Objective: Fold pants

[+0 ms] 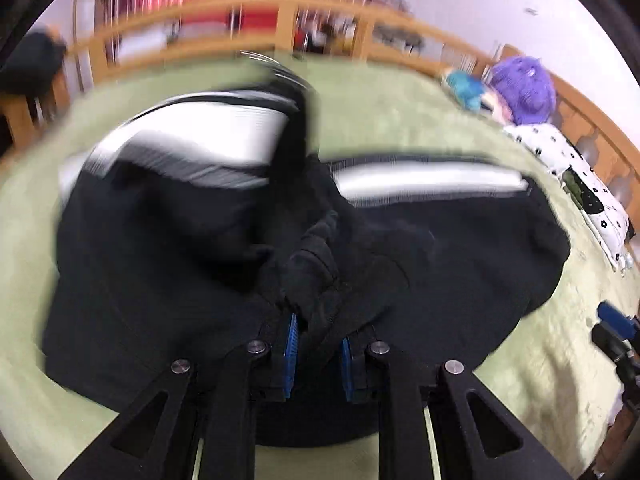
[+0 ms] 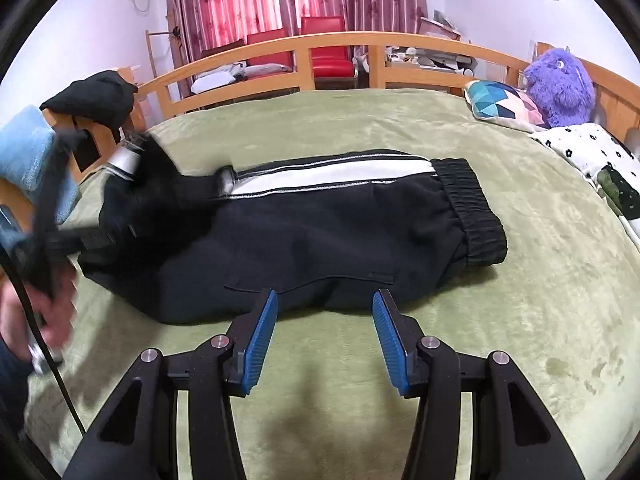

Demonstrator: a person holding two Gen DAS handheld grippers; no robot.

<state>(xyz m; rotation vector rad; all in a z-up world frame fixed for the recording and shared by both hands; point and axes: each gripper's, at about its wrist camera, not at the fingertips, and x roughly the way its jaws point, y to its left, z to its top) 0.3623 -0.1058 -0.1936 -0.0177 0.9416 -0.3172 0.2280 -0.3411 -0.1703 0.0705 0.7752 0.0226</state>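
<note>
Now pants (image 2: 320, 232) lie lengthwise left-right, waistband right; left jaws clench fabric, right jaws released.

**Open bedspread in front, clutter along the far and right edges**

The green bedspread (image 2: 500, 320) lies bare between the right tool (image 2: 324, 300) and the black pants (image 2: 320, 232), and wide to the right of them. The pants fill the bed's middle. The left tool (image 2: 132, 184), gripping a bunch of their cloth, blocks the left side. A patterned cushion (image 2: 504, 102), purple plush toy (image 2: 560, 86) and spotted bedding (image 2: 592, 148) crowd the far right corner, against the wooden rail (image 2: 336, 40).
</note>
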